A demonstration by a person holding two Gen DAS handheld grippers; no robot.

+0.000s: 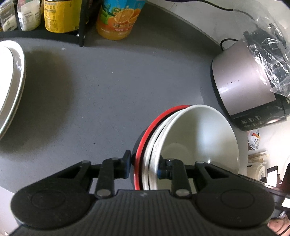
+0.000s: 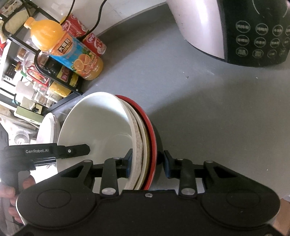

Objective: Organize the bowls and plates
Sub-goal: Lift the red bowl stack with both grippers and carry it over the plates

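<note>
A stack of nested bowls is over the grey counter: a plain white bowl innermost, patterned white bowls around it, and a black bowl with a red rim outermost. My left gripper is shut on the stack's near rim, one pad outside the black bowl and one inside the white bowl. My right gripper is shut on the opposite rim of the bowl stack in the same way. One of the left gripper's fingers shows inside the white bowl. White plates lie stacked to the left.
A black wire rack with jars and an orange juice bottle stand at the back. A rice cooker with a plastic bag on it sits at the right. Red cans stand behind the bottle. A hand holds the left gripper.
</note>
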